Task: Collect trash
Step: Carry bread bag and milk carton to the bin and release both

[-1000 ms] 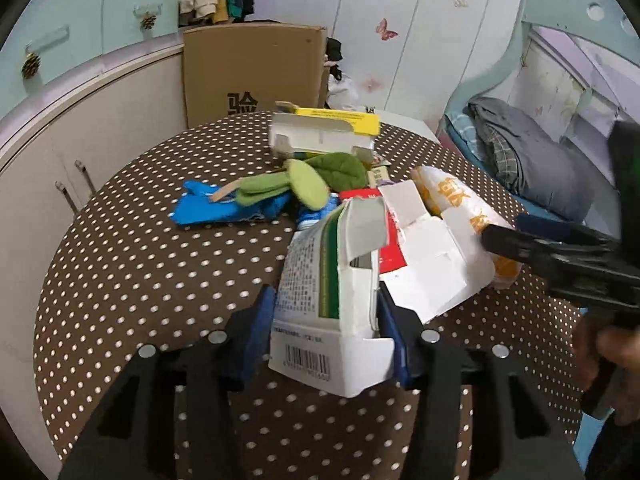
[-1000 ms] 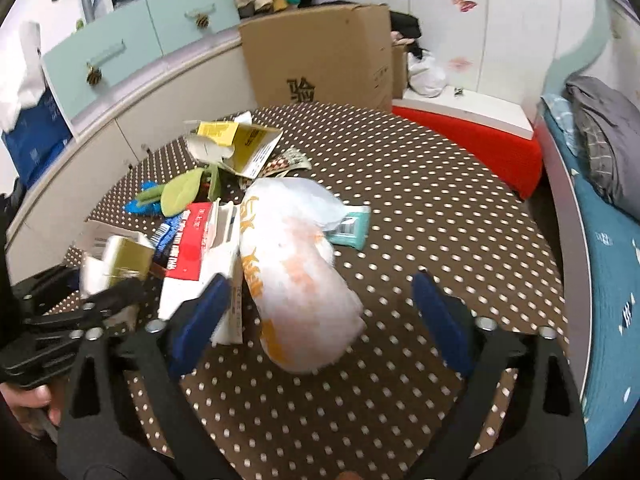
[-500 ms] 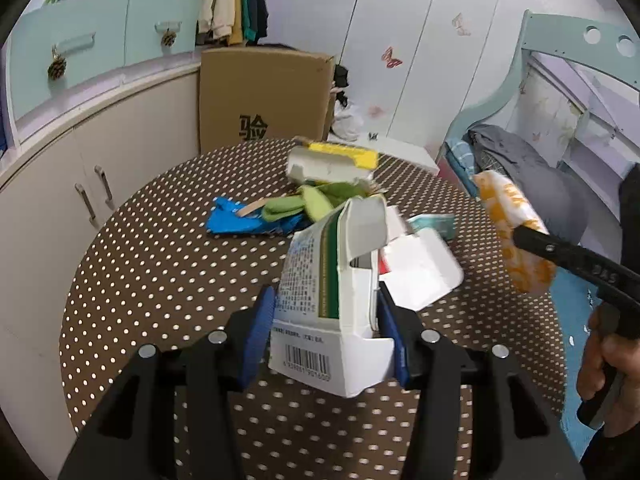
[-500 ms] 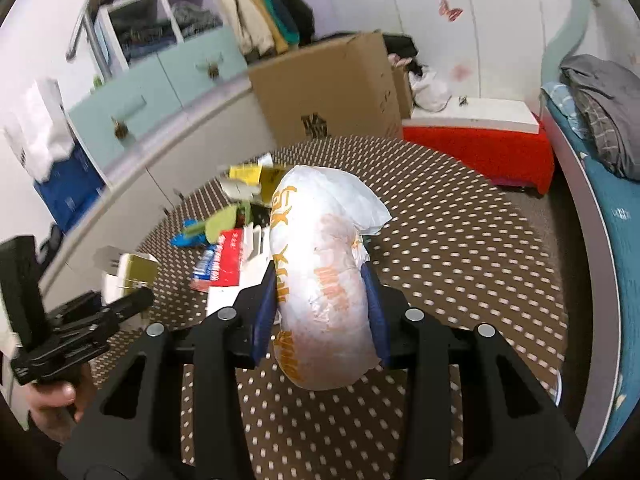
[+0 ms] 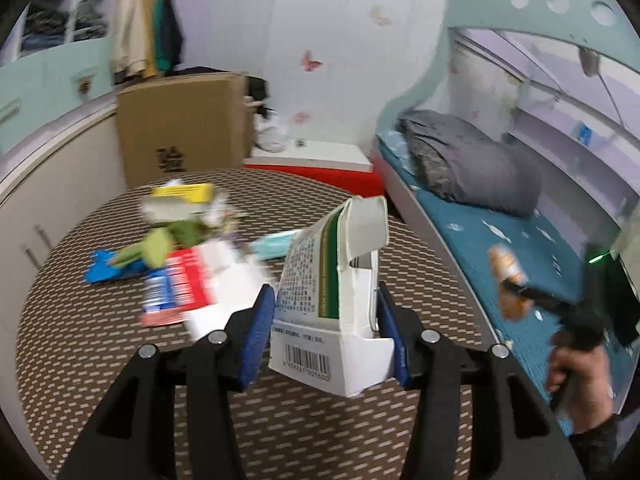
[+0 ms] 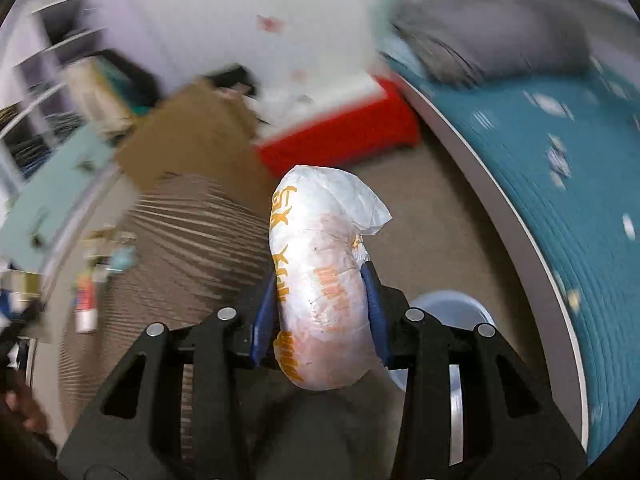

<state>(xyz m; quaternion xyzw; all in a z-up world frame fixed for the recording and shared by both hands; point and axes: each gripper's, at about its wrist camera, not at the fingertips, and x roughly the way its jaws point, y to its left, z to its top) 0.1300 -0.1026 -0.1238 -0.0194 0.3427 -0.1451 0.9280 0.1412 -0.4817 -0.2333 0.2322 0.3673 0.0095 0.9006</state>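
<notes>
A crumpled white plastic bag with orange print (image 6: pixel 324 292) sat pinched between the blue pads of the right claw (image 6: pixel 320 308), lifted clear of the worktop (image 6: pixel 188 232) and carried out over the floor, with the rim of a pale round bin (image 6: pixel 460 308) showing just behind it at about four o'clock. The right claw's jaws had just been closing, and the bag was between them. In the left wrist view, the left claw (image 5: pixel 326 328) pinched a torn white carton with a barcode (image 5: pixel 336 304), held above the brown dotted worktop. More litter lay on that worktop at ten o'clock: a red and white wrapper (image 5: pixel 180 284), green scraps (image 5: pixel 160 240) and a yellow box (image 5: pixel 184 192). The step in hand looked like carrying both pieces to the bin. The next move would likely call for bringing the bag over the bin's mouth, then spreading the jaws.
</notes>
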